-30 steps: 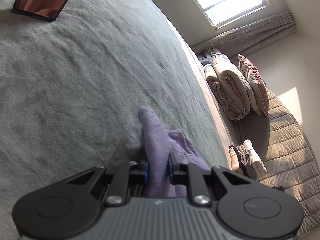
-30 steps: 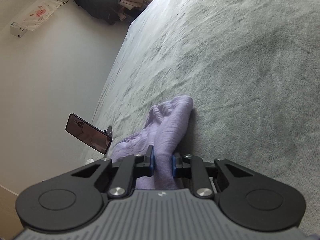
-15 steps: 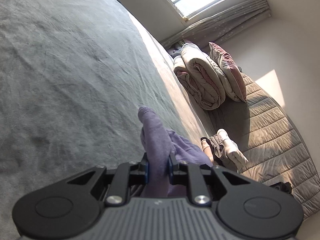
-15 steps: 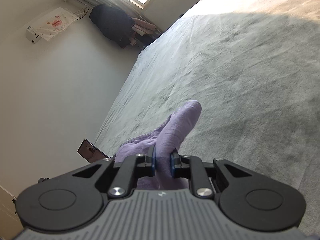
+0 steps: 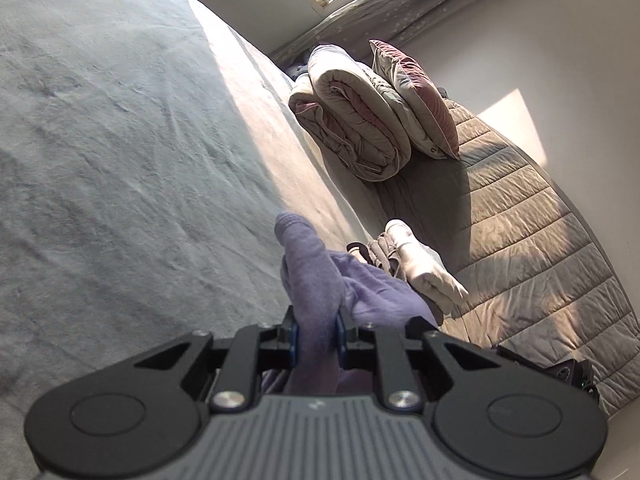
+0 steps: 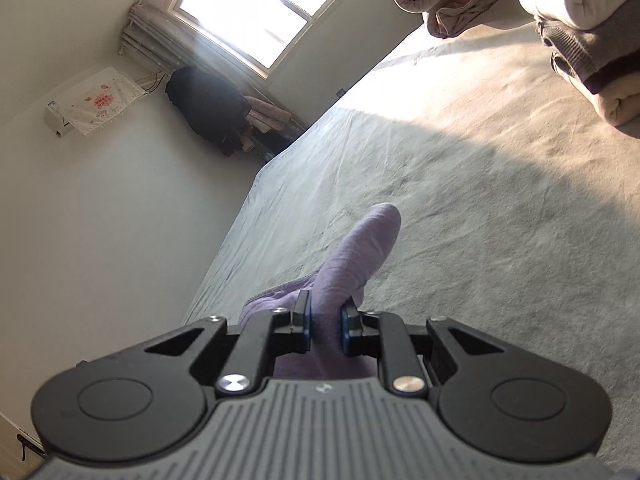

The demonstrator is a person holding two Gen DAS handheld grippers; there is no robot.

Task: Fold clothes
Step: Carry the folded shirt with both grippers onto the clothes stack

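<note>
I hold purple garment (image 5: 316, 276) pinched in left tongs (image 5: 316, 330) and right tongs (image 6: 325, 326); bunched cloth may slip, snagging folded stack (image 5: 416, 268) at two o'clock.

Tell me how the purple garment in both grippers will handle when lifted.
Likely floppy: the purple garment bunches and droops past the left gripper and right gripper. Probably light, since a small pinch holds it. Its soft knit looks grippy, not slippery.

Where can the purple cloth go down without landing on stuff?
The wide grey bed cover ahead of both grippers is bare. It gets crowded by the folded clothes pile and rolled duvet near the window side.
</note>
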